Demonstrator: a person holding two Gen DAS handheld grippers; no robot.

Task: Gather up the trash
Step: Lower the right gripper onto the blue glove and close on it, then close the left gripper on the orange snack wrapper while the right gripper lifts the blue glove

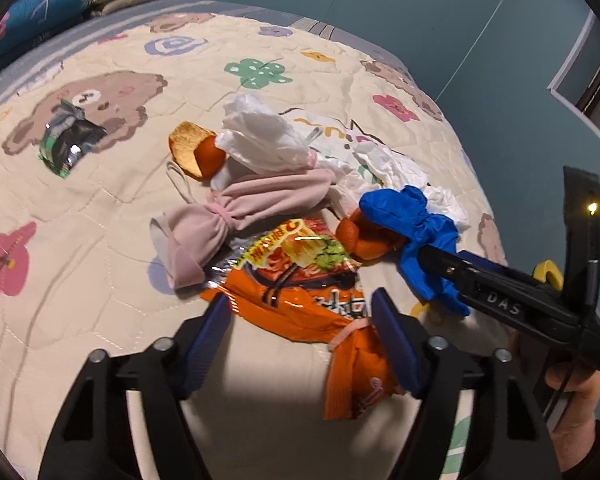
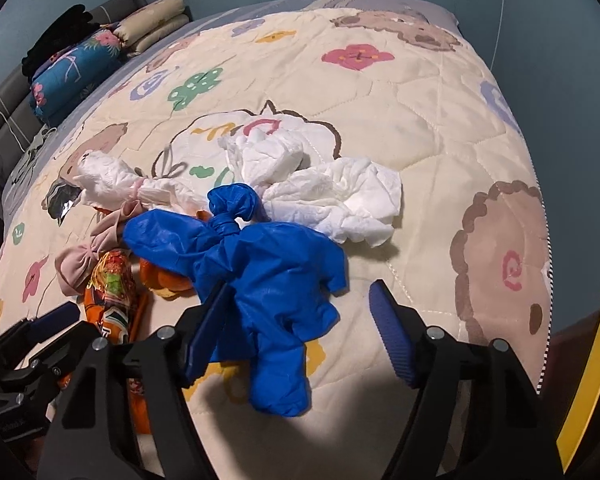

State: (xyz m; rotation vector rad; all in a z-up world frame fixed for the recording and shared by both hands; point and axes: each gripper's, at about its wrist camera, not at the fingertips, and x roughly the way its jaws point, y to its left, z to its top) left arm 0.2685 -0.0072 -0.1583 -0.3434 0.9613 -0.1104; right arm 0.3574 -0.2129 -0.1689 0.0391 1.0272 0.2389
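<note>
An orange noodle wrapper (image 1: 300, 292) lies on the quilt between the fingers of my left gripper (image 1: 302, 340). Its tied tail touches the right pad (image 1: 396, 344), while the left pad sits just beside its edge, so the jaws stand open around it. A knotted blue glove (image 2: 268, 276) lies between the fingers of my right gripper (image 2: 300, 332). The left pad (image 2: 208, 328) overlaps the glove and the right pad is clear of it, so these jaws are open too. In the left wrist view the right gripper (image 1: 440, 256) reaches in over the blue glove (image 1: 412, 216).
On the quilted bed (image 1: 100, 240) also lie a pink cloth bundle (image 1: 228, 216), a tied white bag (image 1: 260, 136), orange peels (image 1: 196, 152), a green-black wrapper (image 1: 72, 140) and crumpled tissue (image 2: 332, 196). Pillows (image 2: 76, 60) sit far left. A yellow edge (image 2: 588, 380) shows at right.
</note>
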